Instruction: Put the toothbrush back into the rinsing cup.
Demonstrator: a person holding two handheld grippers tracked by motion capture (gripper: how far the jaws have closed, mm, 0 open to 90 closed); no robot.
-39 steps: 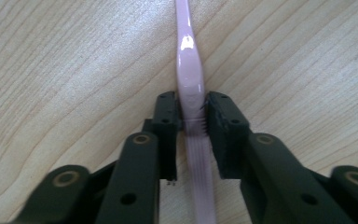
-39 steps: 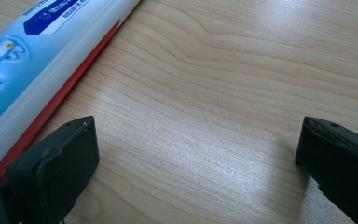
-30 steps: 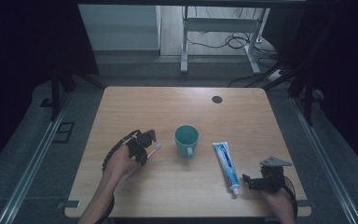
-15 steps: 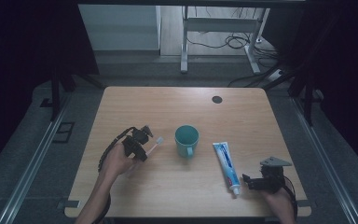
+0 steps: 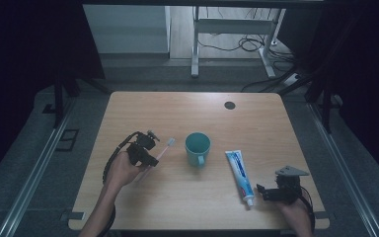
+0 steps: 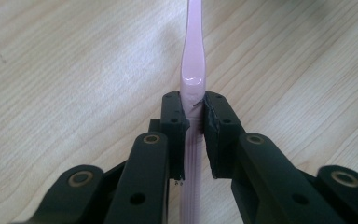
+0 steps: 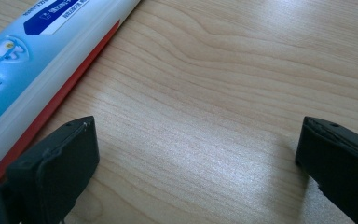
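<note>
The left gripper point(image 6: 193, 121) clamps a slim pink plastic toothbrush point(image 6: 193, 60) mid-handle, bristles aimed toward the teal ceramic mug point(image 5: 197, 148) just beyond, apparently for dropping in. The right gripper point(image 7: 196, 154) rests spread wide beside the blue-and-white toothpaste tube point(image 7: 37, 60).

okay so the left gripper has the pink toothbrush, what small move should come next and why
Probably carry the pink plastic toothbrush, clamped in the left gripper, right toward the teal ceramic mug. The brush head points at the mug but stops short of its rim.
</note>
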